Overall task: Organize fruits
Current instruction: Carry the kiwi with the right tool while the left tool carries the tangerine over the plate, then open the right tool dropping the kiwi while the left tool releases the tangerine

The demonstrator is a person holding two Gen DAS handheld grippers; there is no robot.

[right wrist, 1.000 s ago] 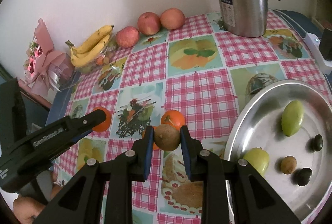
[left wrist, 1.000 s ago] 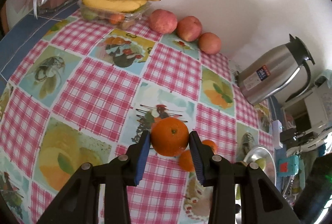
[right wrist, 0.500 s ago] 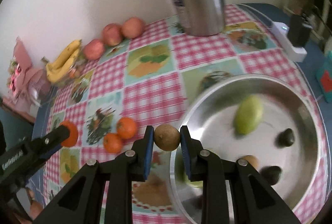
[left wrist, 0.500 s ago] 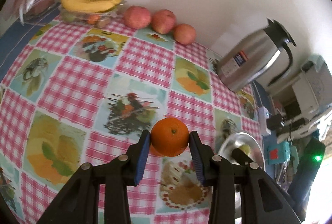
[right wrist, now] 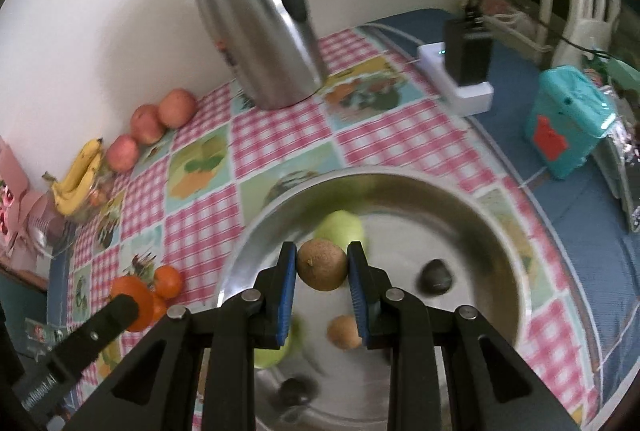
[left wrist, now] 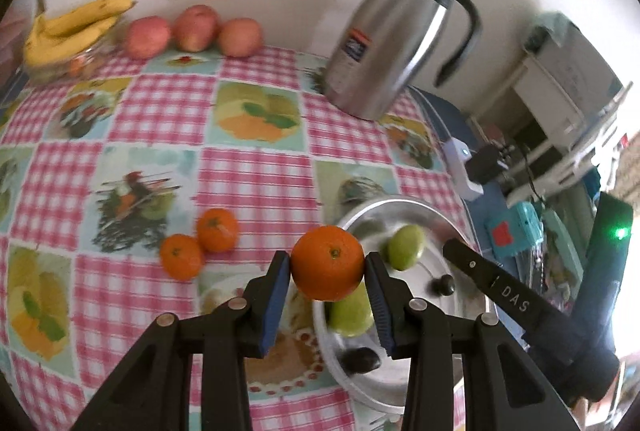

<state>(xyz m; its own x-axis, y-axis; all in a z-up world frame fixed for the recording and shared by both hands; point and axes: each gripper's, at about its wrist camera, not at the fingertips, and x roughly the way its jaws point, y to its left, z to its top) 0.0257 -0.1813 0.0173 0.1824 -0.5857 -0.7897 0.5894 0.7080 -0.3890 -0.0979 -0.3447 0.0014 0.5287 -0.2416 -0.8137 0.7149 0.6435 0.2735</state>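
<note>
Now the left gripper (left wrist: 327,263) pinches an orange (left wrist: 327,261) while the right gripper (right wrist: 322,265) pinches a brown fruit (right wrist: 322,264) above the metal tray (right wrist: 472,207).

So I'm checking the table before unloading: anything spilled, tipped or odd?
Nothing stands out. The kettle is upright and nothing has spilled. Two oranges sit loose on the tablecloth outside the metal tray.

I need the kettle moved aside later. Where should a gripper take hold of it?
Grip the steel kettle by its black handle, coming from the table's open side. Its body looks too wide for the jaws; the handle's narrow loop stands clear of it.
</note>
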